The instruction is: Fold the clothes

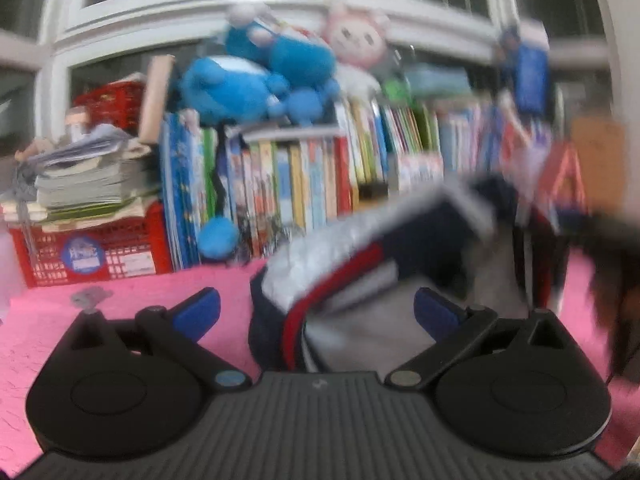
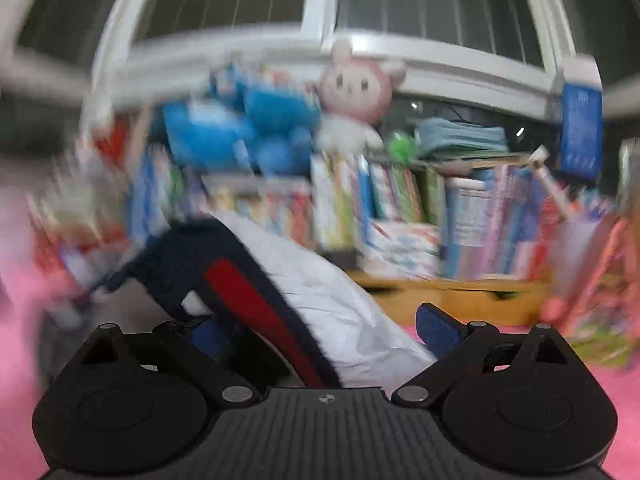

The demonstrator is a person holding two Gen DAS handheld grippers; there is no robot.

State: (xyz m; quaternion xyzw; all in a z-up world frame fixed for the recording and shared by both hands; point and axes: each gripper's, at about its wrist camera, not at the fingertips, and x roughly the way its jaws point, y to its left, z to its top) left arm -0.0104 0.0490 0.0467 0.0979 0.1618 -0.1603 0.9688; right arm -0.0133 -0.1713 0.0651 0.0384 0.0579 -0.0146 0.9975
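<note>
A garment (image 1: 360, 256) of navy, red, white and grey cloth lies bunched on the pink mat (image 1: 120, 296). In the left wrist view it rises between the wide-apart fingers of my left gripper (image 1: 318, 312). That gripper is open, and its left blue pad (image 1: 200, 312) stands apart from the cloth. In the right wrist view the same garment (image 2: 320, 300) shows a navy band with a red stripe beside white cloth. It runs between the fingers of my right gripper (image 2: 323, 331), which is open. The cloth drapes over the left pad (image 2: 208, 334) and half hides it. Both views are blurred.
Behind the mat stands a row of books (image 1: 304, 184) with blue plush toys (image 1: 256, 80) and a pink-and-white plush (image 2: 352, 92) on top. A red crate (image 1: 92, 252) holds stacked papers at the left. A dark blurred shape (image 1: 616, 280) is at the right edge.
</note>
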